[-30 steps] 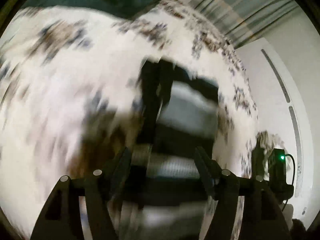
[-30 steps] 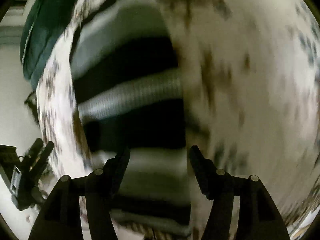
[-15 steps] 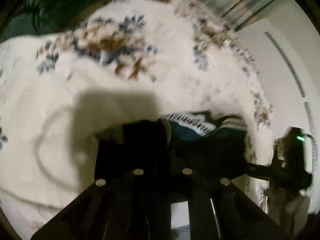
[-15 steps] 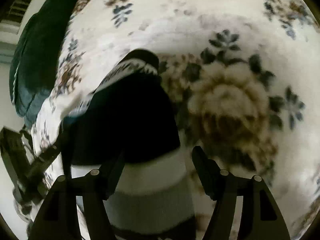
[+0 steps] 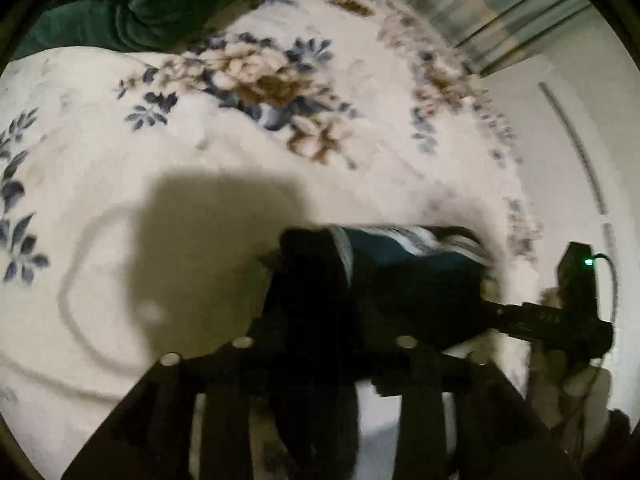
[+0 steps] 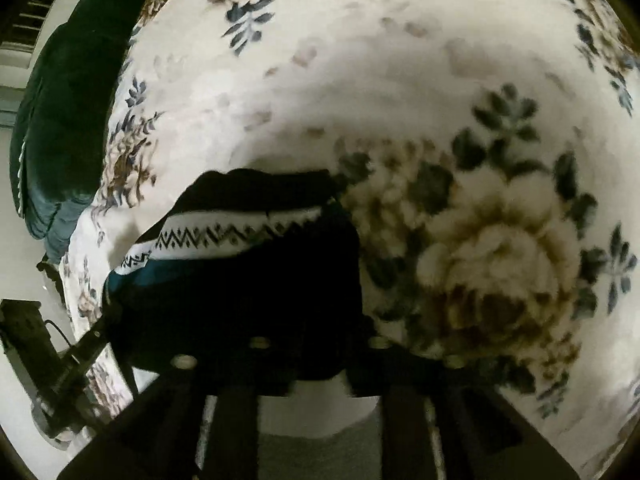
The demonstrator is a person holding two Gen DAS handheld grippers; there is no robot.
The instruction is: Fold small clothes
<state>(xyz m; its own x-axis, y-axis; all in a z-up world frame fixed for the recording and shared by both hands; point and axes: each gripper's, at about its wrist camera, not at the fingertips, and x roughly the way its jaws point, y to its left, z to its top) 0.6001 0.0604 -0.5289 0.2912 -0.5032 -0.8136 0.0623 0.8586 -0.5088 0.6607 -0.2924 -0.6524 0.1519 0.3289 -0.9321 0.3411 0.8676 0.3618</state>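
We've got the left gripper (image 5: 320,344) opening, dark sweater (image 5: 408,292) fabric between its fingers; pad contact unclear. Right gripper (image 6: 316,360) closing over the same sweater's folded edge, grip unclear. Sweater lies just ahead of both on the floral blanket (image 6: 400,80).

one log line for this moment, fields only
step: folding | item: dark patterned garment on floral blanket | left tongs: opening, over garment | right tongs: closing, over garment

Cream blanket (image 6: 360,60) with blue-and-brown flowers; black and teal knit garment (image 6: 240,280) with white zigzag band; dark green cushion (image 6: 68,100).
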